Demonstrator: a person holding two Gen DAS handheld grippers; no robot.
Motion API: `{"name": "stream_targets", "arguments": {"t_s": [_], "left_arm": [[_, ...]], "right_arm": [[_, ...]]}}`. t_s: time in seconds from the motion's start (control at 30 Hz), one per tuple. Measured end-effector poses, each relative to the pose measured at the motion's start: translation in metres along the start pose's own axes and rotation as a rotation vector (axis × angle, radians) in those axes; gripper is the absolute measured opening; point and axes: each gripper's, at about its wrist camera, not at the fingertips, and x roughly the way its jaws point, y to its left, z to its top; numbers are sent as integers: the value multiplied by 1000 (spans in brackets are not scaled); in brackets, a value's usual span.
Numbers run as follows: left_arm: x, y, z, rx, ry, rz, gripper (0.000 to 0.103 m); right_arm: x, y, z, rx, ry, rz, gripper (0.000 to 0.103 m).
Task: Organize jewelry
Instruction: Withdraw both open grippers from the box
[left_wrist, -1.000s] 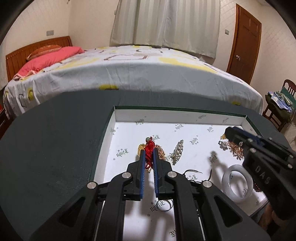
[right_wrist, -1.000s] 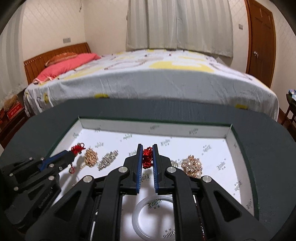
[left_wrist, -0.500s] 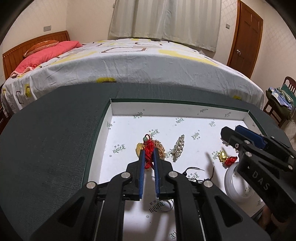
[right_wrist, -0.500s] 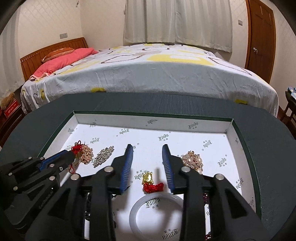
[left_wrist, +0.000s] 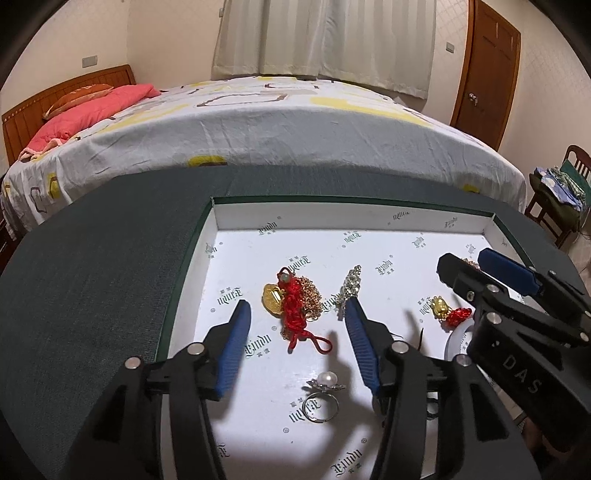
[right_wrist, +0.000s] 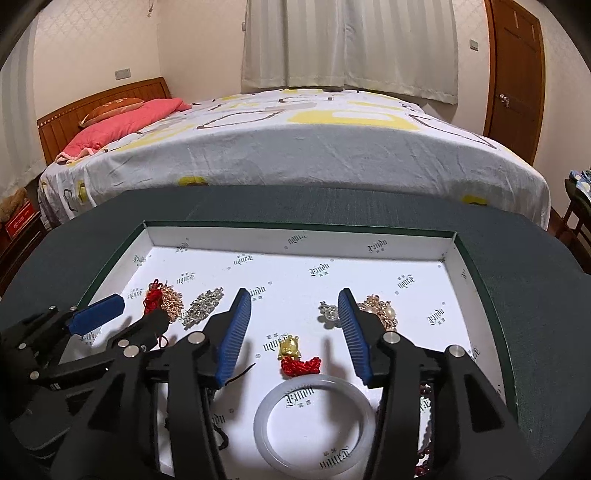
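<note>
A white-lined tray (left_wrist: 332, 221) sits on the dark green table. My left gripper (left_wrist: 298, 306) is opening its jaws; a red knotted cord with a gold pendant (left_wrist: 291, 314) lies on the tray floor between them, free of the pads, beside a gold chain (left_wrist: 312, 293). A pearl ring (left_wrist: 325, 384) lies nearer the camera. My right gripper (right_wrist: 294, 299) is also opening, and a small gold charm on a red knot (right_wrist: 293, 354) lies loose between its jaws. Just below that charm is a white bangle (right_wrist: 314, 417).
A crystal piece (right_wrist: 203, 308) and a pearl brooch (right_wrist: 384, 314) lie on the tray (right_wrist: 295, 240). Dark beads (right_wrist: 424, 395) show at its near right. The green table (left_wrist: 92, 277) surrounds the tray. A bed (left_wrist: 277, 129) stands behind, a chair (left_wrist: 569, 192) at right.
Both grippers went from shut to open. Each let go of its red-corded charm, and both charms now lie on the tray floor. The hands stayed in place.
</note>
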Motion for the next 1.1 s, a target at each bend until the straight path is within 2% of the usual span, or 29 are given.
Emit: {"name": "stream_targets", "arguments": {"t_s": [0.2,0.33,0.4,0.47,0.67,1.03,1.1], "left_arm": [[-2,-2,0,9,-10,6,63],[-6,-6,-2,21,-20,10,70],[-10,-10,-3,39,-31,37,73],[-14,-14,-5,58,-41,57,76],[-24,-23,-10,88,-62,131,81],[-40,-18,-24,4,-17,102,81],[-46,-18,-29,-1,-24,119,81]], "right_arm": [[-4,-7,-1,19,0,-7,51],[-11,-10,-1,23,-15,-13,64],[-16,-11,-4,18,-22,-23,66],[-20,-16,-7,31,-23,-32,74],[-32,-31,-16,57,-26,-73,88],[-60,-46,-32,84,-32,-101,93],[-64,-46,-36,81,-26,-100,94]]}}
